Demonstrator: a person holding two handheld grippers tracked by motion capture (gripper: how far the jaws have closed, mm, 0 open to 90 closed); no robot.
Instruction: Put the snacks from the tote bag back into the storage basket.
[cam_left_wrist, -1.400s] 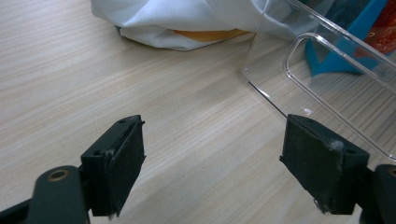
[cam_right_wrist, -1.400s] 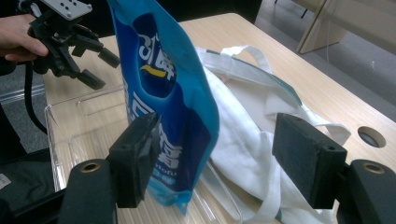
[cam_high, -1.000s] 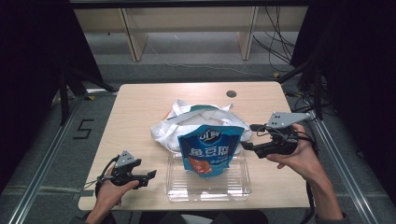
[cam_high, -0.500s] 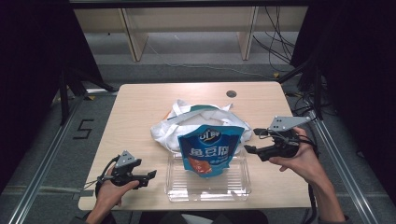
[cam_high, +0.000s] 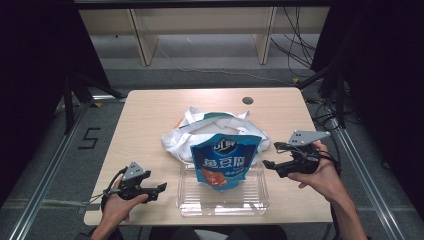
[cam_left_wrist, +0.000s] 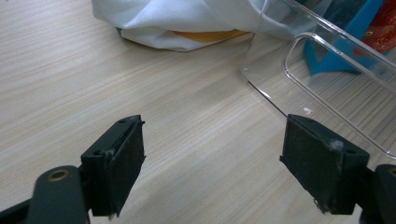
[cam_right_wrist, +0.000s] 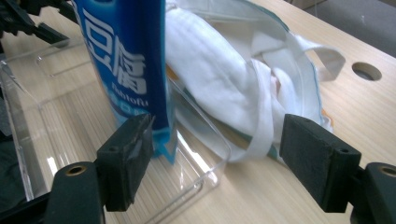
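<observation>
Upright in the clear tray (cam_high: 250, 202) on the counter (cam_high: 150, 115), the blue snack pouch (cam_high: 225, 160) leans against the white bag (cam_high: 185, 137). Both your tools, left tool (cam_high: 161, 188) and right tool (cam_high: 266, 164), stand apart, empty; keep the right one clear so the pouch doesn't tip.

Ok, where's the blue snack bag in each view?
High view: blue snack bag stands upright at centre, in the clear tray.
Left gripper view: its blue corner shows at top right, through the tray wall.
Right gripper view: upper left, beside the left jaw.
Shared landmark: white cloth bag.
</observation>
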